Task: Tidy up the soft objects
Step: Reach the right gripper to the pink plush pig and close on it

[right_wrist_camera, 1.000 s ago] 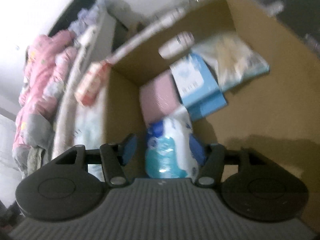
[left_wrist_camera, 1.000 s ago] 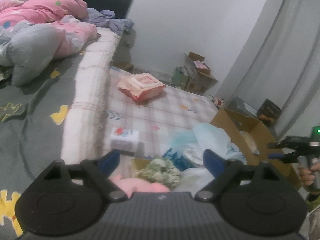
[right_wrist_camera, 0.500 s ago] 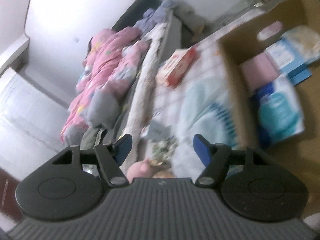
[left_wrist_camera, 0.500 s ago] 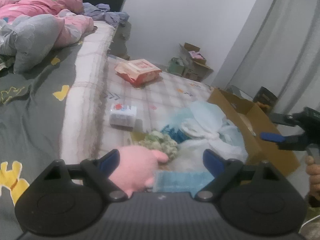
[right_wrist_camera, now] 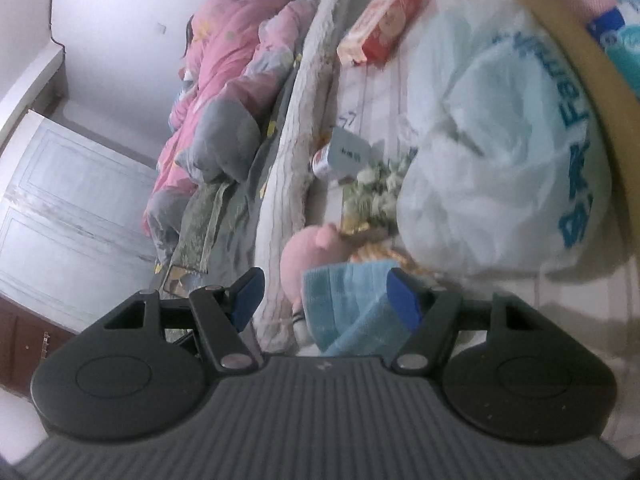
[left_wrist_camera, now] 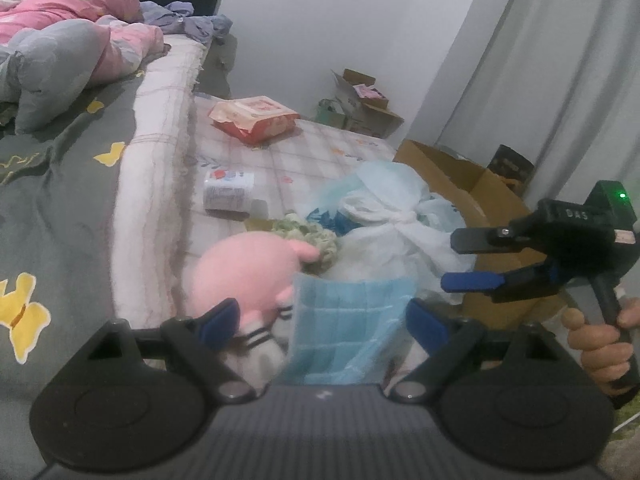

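We count one pink plush, one blue cloth, one white plastic bag, one cardboard box. Box contents mostly cut off. Plush and cloth lie touching on the checked mattress. Left gripper spread wide, pinching nothing; right gripper spread, empty.

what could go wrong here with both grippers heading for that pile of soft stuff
1. Both open grippers aim at one spot: the left gripper and the right gripper could collide over the blue cloth.
2. The cloth overlaps the pink plush, so a grab may catch both or drag the plush along.
3. The white plastic bag crowds the pile; a finger might snag it.
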